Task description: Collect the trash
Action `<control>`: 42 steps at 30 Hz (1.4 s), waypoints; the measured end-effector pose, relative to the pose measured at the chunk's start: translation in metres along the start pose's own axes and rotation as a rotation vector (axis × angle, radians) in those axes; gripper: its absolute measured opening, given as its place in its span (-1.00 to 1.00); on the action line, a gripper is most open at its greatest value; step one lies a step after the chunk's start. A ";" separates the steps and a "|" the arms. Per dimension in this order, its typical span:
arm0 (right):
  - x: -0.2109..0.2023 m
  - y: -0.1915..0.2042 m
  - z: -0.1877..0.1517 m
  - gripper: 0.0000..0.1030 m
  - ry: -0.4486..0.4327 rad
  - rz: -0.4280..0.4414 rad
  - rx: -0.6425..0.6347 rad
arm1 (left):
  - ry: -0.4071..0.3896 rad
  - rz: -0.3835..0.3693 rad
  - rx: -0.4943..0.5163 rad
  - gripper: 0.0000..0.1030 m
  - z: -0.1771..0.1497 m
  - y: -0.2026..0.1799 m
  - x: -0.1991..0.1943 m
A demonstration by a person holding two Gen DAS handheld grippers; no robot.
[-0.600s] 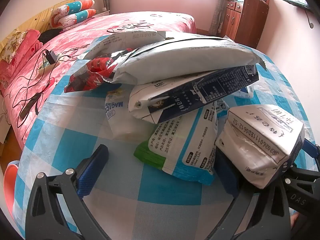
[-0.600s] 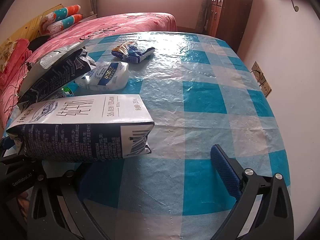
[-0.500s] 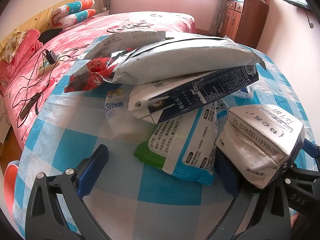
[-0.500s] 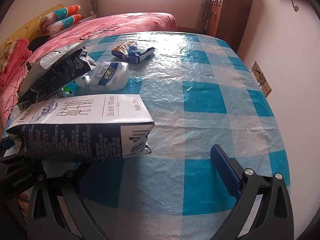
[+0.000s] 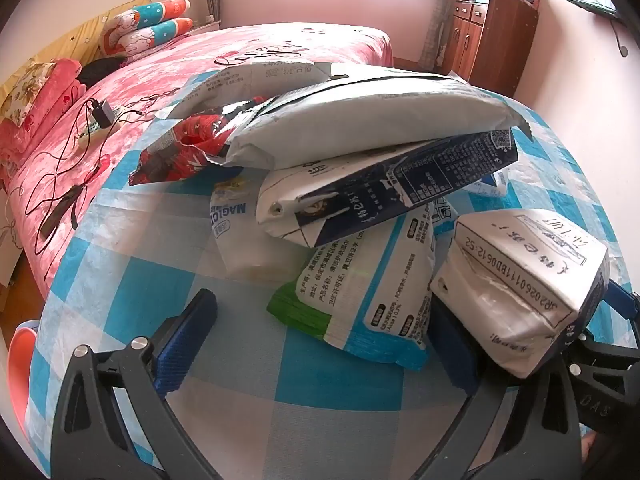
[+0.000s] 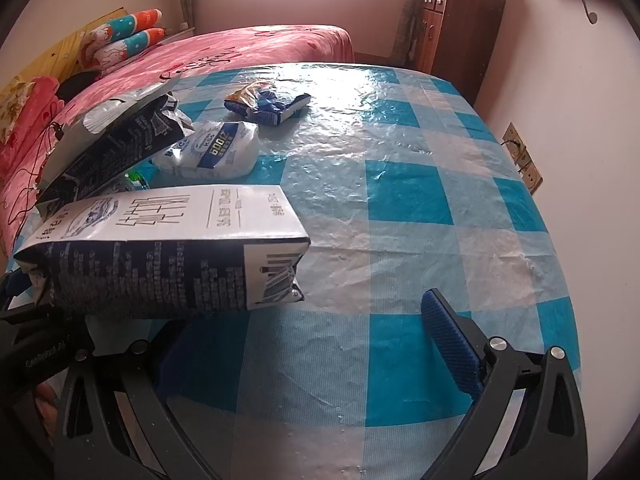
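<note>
A heap of trash lies on the blue-checked table (image 5: 132, 276): a grey mailer bag (image 5: 372, 120), a dark milk carton (image 5: 392, 196), a red wrapper (image 5: 176, 156), a wet-wipe pack (image 5: 372, 292) and a white pouch (image 5: 236, 236). A white milk carton (image 5: 524, 284) lies at the heap's right, also in the right wrist view (image 6: 160, 248). My left gripper (image 5: 320, 332) is open and empty, just short of the heap. My right gripper (image 6: 308, 348) is open and empty; the white carton lies by its left finger.
A white tissue pack (image 6: 212, 152) and a blue-orange snack bag (image 6: 268, 102) lie farther on the table. A pink bed (image 5: 168, 72) with cables (image 5: 72, 168) is at the left. A wooden cabinet (image 6: 456, 28) stands at the back, a wall socket (image 6: 522, 158) at the right.
</note>
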State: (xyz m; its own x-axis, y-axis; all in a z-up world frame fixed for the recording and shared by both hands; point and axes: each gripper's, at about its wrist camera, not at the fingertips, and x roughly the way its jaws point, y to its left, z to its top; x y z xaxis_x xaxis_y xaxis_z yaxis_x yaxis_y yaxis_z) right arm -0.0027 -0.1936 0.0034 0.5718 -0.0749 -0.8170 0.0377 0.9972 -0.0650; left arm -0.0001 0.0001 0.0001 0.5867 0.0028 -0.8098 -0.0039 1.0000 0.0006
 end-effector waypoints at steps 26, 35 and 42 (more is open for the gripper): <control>-0.009 0.003 -0.006 0.93 -0.002 0.004 -0.006 | 0.000 0.001 0.001 0.93 0.000 0.000 0.000; -0.021 0.006 -0.021 0.93 -0.006 0.028 -0.026 | -0.001 -0.007 0.011 0.93 -0.002 -0.003 -0.003; -0.033 0.007 -0.035 0.93 -0.015 0.042 -0.024 | -0.007 -0.014 0.050 0.93 -0.016 -0.010 -0.017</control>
State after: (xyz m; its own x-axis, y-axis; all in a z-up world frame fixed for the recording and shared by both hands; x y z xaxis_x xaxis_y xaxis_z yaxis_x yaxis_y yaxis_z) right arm -0.0499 -0.1838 0.0104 0.5846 -0.0331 -0.8106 -0.0062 0.9990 -0.0452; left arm -0.0234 -0.0095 0.0047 0.5923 -0.0114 -0.8057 0.0445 0.9988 0.0185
